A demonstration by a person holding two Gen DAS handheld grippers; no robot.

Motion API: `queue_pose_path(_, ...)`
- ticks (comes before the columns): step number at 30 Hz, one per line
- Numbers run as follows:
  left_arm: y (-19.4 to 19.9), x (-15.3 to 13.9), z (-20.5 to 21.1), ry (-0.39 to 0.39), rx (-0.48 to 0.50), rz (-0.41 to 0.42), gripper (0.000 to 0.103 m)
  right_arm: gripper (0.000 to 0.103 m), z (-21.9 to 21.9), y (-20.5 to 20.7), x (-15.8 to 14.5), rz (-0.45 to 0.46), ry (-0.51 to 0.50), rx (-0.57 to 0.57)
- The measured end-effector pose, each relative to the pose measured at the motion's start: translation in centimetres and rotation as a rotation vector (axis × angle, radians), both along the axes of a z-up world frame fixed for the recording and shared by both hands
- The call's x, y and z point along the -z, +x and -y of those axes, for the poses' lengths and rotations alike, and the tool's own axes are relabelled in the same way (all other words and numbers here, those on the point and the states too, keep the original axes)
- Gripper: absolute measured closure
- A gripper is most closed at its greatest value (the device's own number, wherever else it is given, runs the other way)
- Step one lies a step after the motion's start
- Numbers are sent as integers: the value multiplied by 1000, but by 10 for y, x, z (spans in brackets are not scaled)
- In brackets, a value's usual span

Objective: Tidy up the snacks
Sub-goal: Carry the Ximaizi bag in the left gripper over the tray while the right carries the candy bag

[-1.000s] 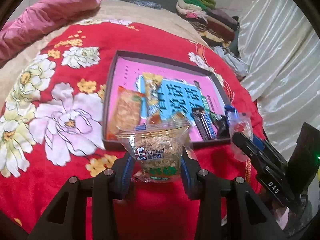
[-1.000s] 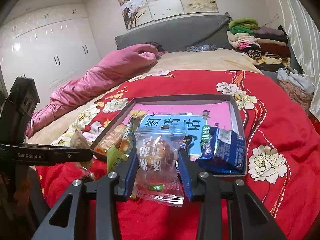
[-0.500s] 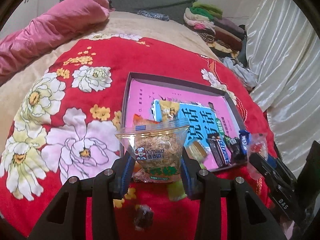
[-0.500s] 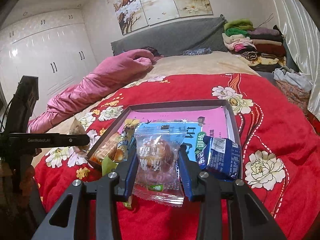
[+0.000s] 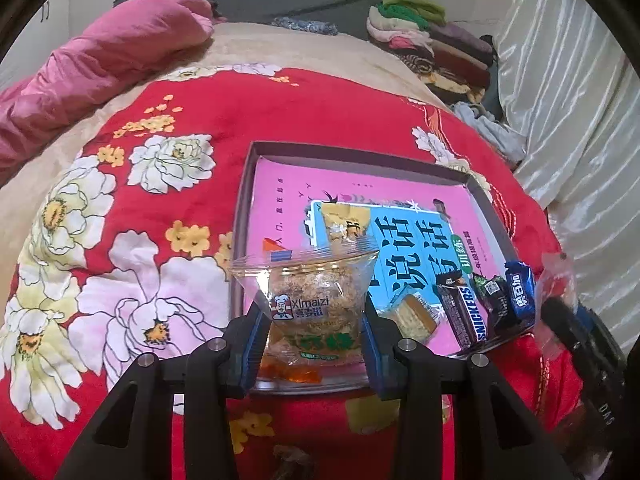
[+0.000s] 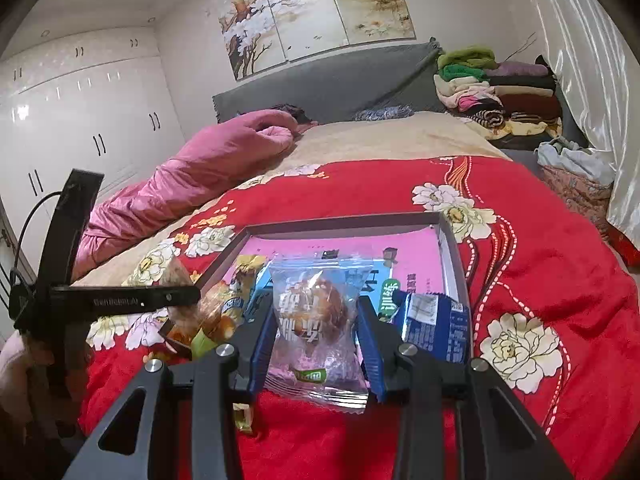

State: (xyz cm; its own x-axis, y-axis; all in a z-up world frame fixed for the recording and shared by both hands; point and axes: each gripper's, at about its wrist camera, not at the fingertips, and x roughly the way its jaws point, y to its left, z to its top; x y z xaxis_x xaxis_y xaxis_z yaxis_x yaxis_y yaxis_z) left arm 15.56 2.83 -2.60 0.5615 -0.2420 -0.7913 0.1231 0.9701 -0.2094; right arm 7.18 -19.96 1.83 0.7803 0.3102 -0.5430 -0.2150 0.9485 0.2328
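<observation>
Left wrist view: left gripper (image 5: 312,332) is gripping 1 clear Ximaizi snack pack (image 5: 310,300) upright, jaws narrowed onto its sides, pads pressing. Pack is hanging over the near edge of the shallow box (image 5: 362,160), which is lying on the red floral blanket (image 5: 248,116). This view is showing box contents the other view is hiding or blurring: 1 Snickers bar (image 5: 464,312) at 3 o'clock from the pack, 1 dark-green wrapped piece (image 5: 494,296) just beside it, 1 blue packet (image 5: 520,290) at the box's right corner, 1 clear-wrapped cake slice (image 5: 416,314) btwn pack and Snickers. A yellow-wrapped snack (image 5: 344,220) is lying at 12 o'clock, and 1 orange wrapper (image 5: 296,374) is showing under the pack. Right gripper is entering at 3 o'clock edge w/ a clear wrapper.

Right wrist view: right gripper (image 6: 316,340) is clamping 1 clear bun pack (image 6: 316,320), jaws narrow, pads on both sides, held above the box's near edge. Only here: left gripper seen side-on at 9 o'clock, pink quilt (image 6: 188,176) at 10 o'clock, folded clothes stack (image 6: 496,88) at 1 o'clock, white wardrobe (image 6: 76,128), wall painting (image 6: 316,12). The blue packet is sitting at 3 o'clock, near the right finger. Small loose wrappers on the blanket below the fingers: count unclear.
</observation>
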Motion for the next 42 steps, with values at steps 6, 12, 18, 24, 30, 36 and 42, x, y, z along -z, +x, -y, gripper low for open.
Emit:
queue_pose_path(6, 4, 6, 7, 7, 20, -9, 60, 63, -3, 4, 2, -6, -2, 2)
queue_pose_path(12, 6, 12, 16, 7, 44, -24, 60, 63, -6, 9, 4, -8, -6, -1)
queue_pose_path(18, 6, 16, 21, 0, 59, -40, 60, 63, -13, 17, 9, -17, -16, -7)
queue_pose_path(24, 6, 21, 23, 0, 68, -57, 60, 63, -18, 25, 17, -38, -30, -10)
queue_pose_path(30, 5, 21, 24, -9, 76, -61, 60, 63, -21, 30, 20, -46, -33, -11)
queue_pose_path(36, 5, 22, 25, -9, 83, -63, 60, 63, -25, 35, 23, -48, -37, -20)
queue_pose_path(42, 4, 22, 27, -11, 91, -65, 60, 63, -36, 40, 30, -77, -38, -67)
